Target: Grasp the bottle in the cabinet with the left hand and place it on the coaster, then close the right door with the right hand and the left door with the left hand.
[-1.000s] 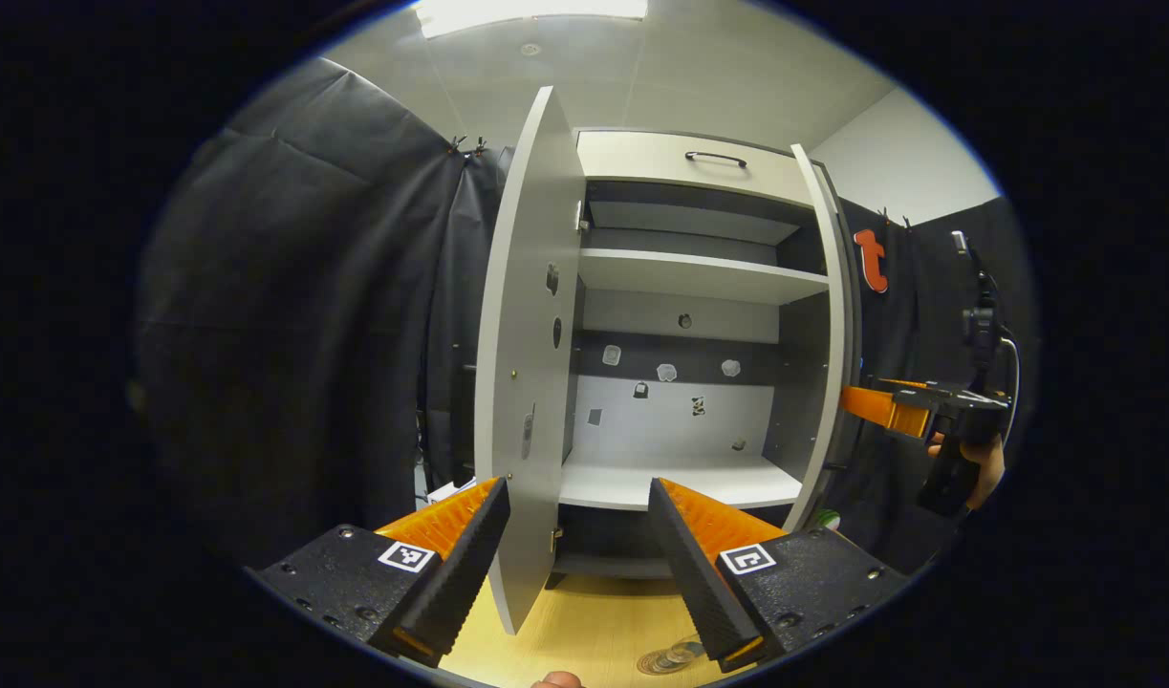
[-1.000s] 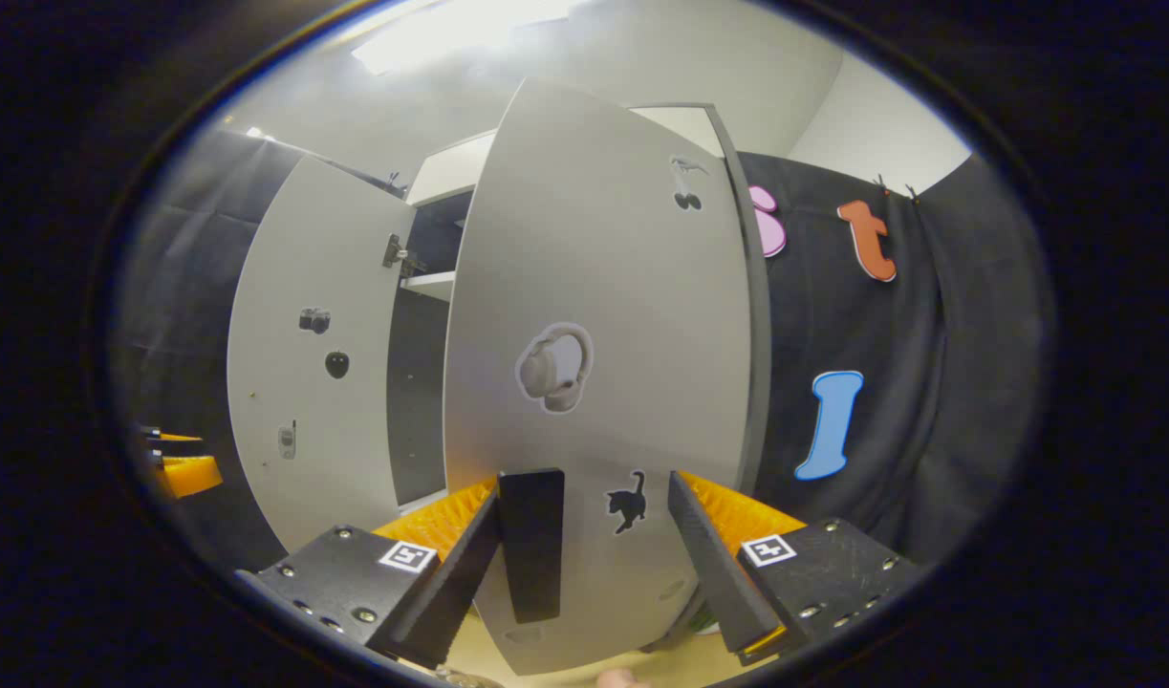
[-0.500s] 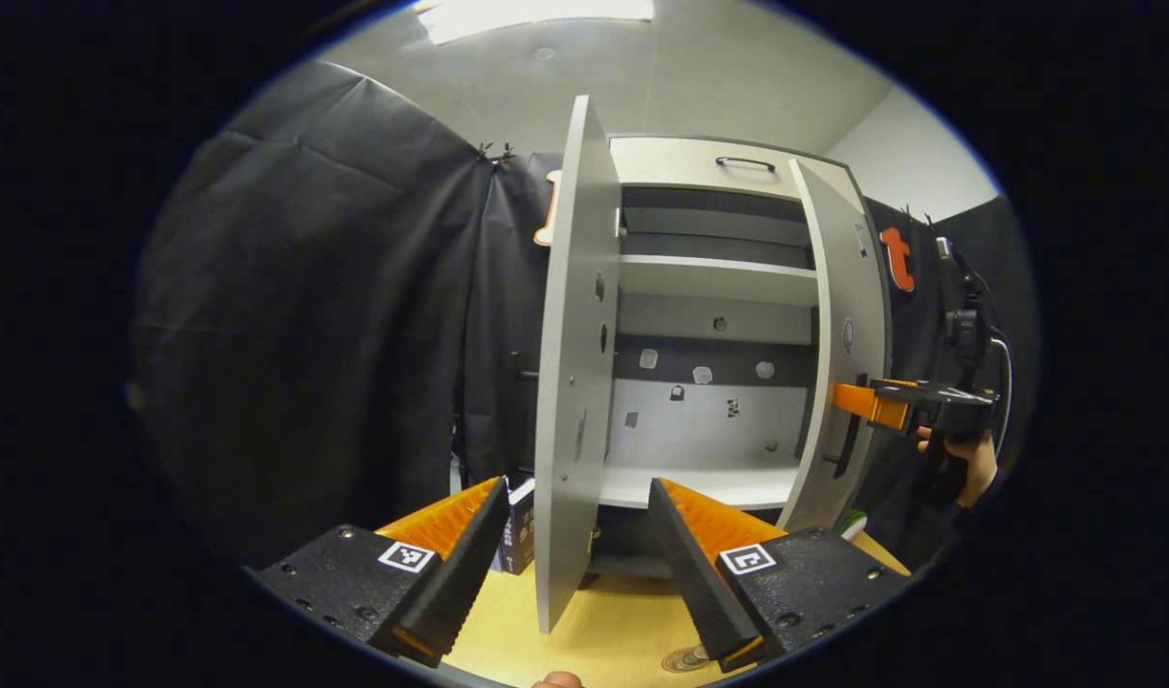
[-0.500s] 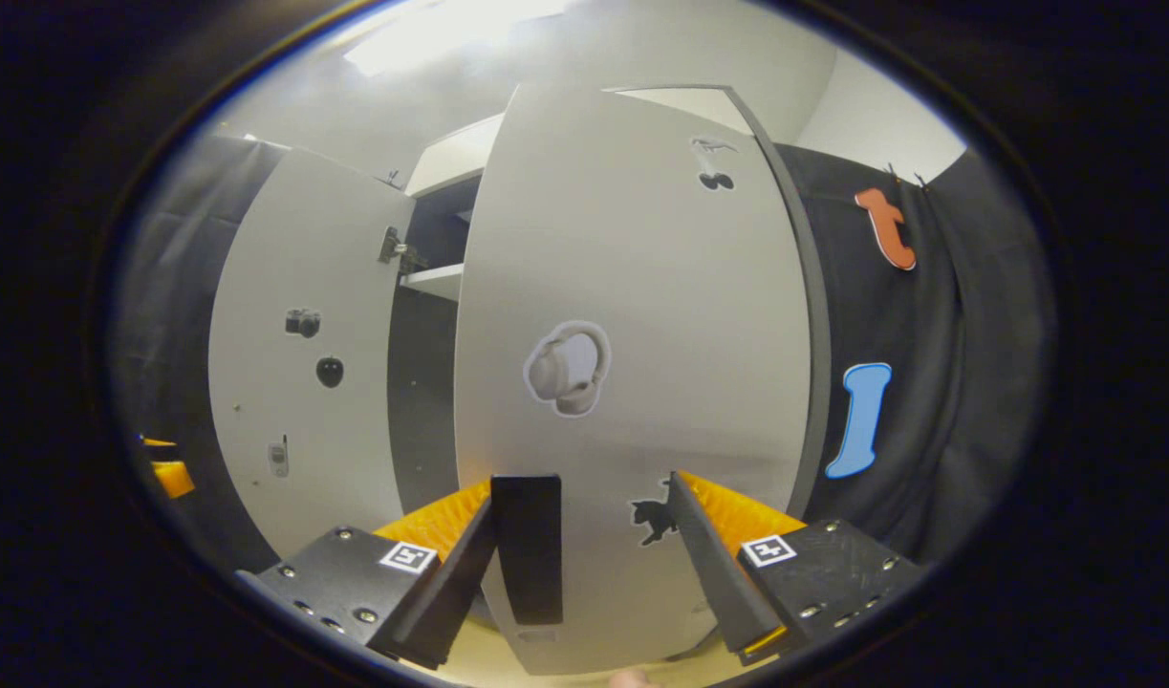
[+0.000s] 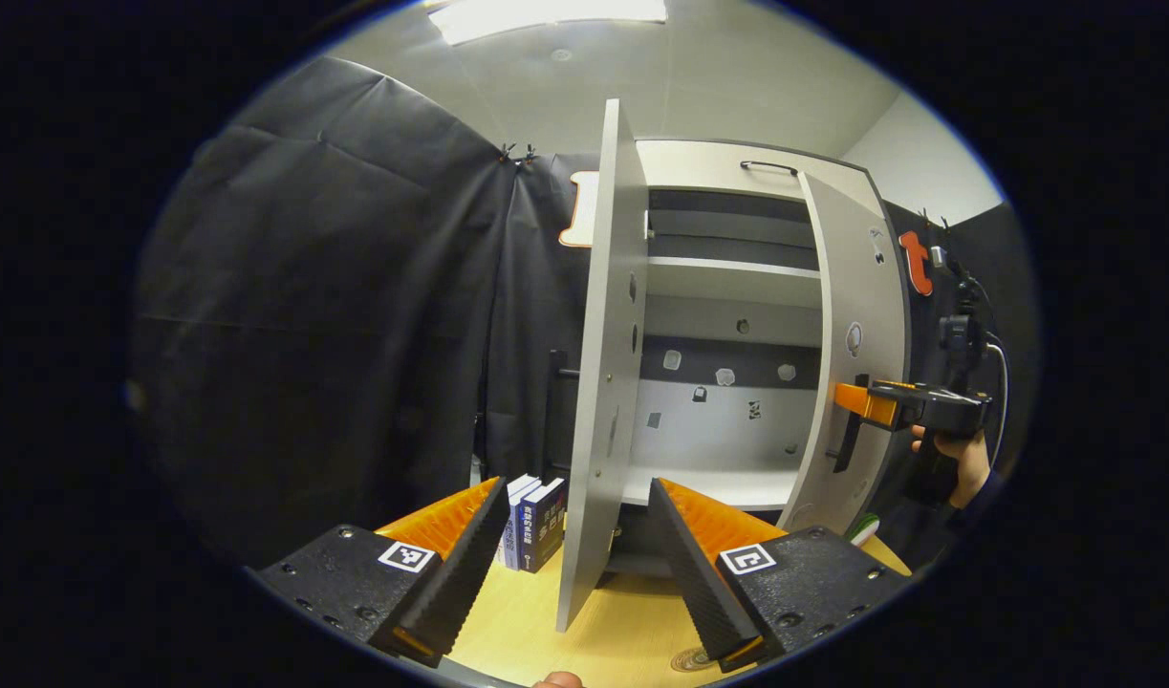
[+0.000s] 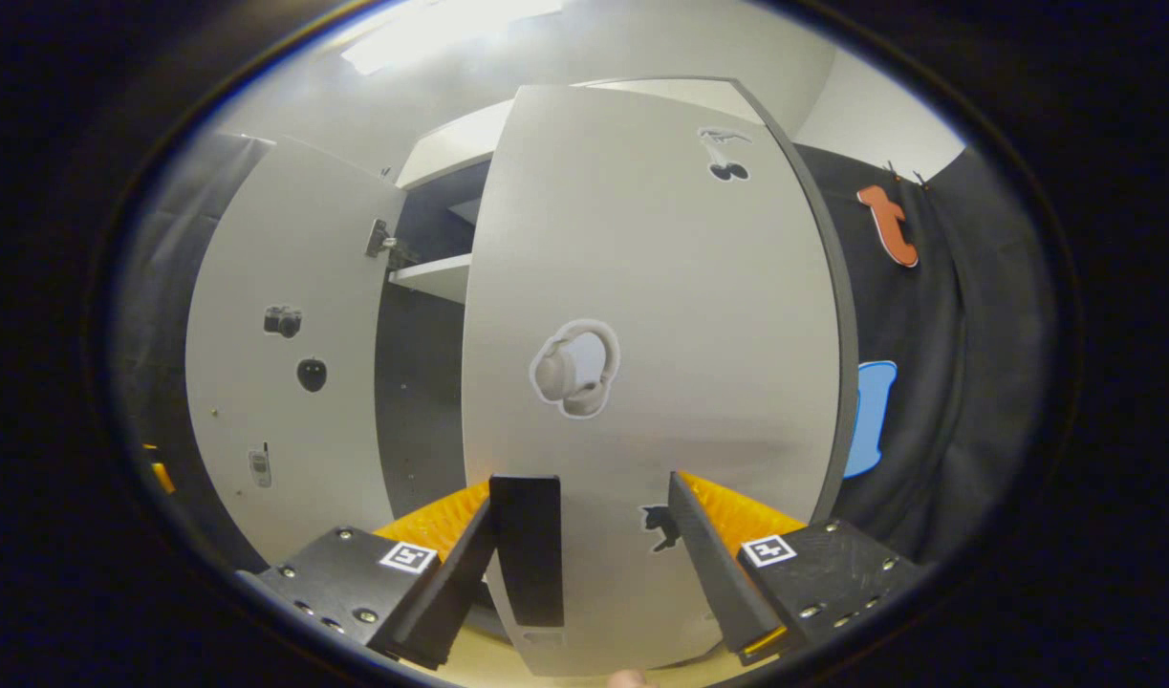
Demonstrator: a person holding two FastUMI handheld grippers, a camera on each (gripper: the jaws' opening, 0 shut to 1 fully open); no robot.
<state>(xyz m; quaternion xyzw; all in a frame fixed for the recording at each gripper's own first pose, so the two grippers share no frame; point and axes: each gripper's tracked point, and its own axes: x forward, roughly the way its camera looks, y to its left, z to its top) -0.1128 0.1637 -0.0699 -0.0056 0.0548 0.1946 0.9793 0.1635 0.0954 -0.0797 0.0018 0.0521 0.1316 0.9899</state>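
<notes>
The right hand-held gripper (image 6: 584,564) is open, its fingers spread against the front of the right door (image 6: 651,315) beside the dark handle (image 6: 527,549), the door partly swung in. The left hand-held gripper (image 5: 576,564) is also open, facing the edge-on left door (image 5: 603,382) over the surface (image 5: 622,635). The bottle (image 5: 861,527) is barely seen low behind the right door, near the cabinet (image 5: 727,287).

In the left gripper view the left door (image 5: 605,382) stands edge-on, so its stickers are too thin to make out, and the right door (image 5: 850,354) hides part of the cabinet (image 5: 727,287); the coaster (image 5: 691,659) is half hidden behind the left tongs (image 5: 574,564); in the right gripper view the right door (image 6: 641,334) covers most of the shelves
</notes>
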